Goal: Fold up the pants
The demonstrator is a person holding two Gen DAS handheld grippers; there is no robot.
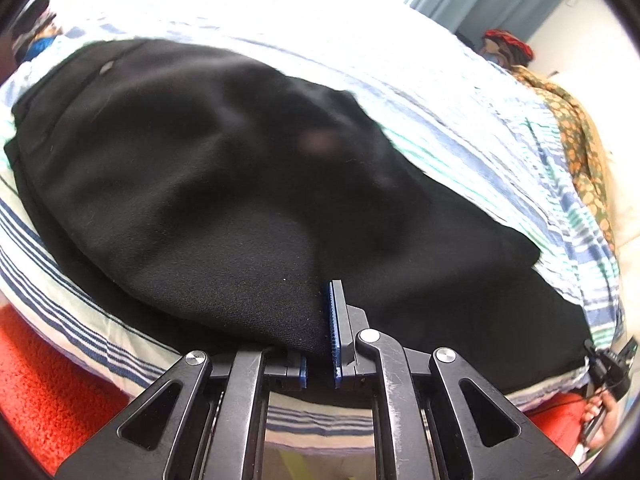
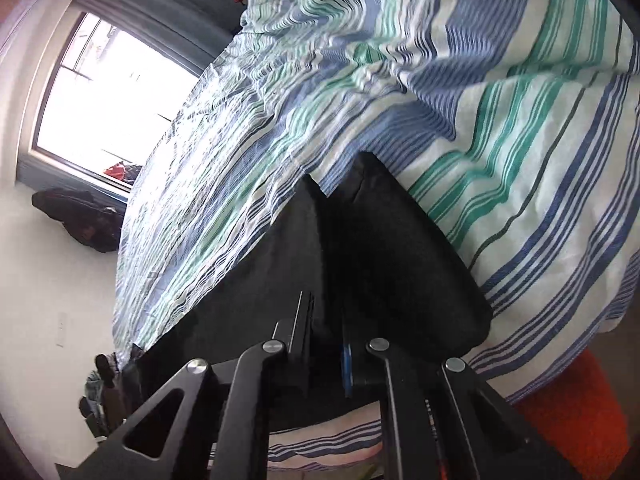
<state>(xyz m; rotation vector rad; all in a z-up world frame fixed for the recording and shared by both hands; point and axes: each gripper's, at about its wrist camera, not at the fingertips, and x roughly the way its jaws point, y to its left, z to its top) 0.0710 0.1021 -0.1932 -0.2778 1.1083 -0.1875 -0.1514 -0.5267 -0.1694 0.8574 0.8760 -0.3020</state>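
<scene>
Mid-fold here: the black pants (image 1: 224, 184) lie across the striped bed (image 1: 460, 128) near its front edge. The left hand-held gripper (image 1: 320, 344) is clamped on a lifted fabric edge, and the right hand-held gripper (image 2: 326, 344) looks pinched onto cloth too. Next, probably carry both over together, keeping them level.

L gripper (image 1: 320, 328) jaws pinched on black cloth, angled down; R gripper (image 2: 326, 344) likewise, rolled sideways.

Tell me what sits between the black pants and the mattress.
In both wrist views, only the striped bedsheet lies under the black pants; nothing else shows between them.
</scene>
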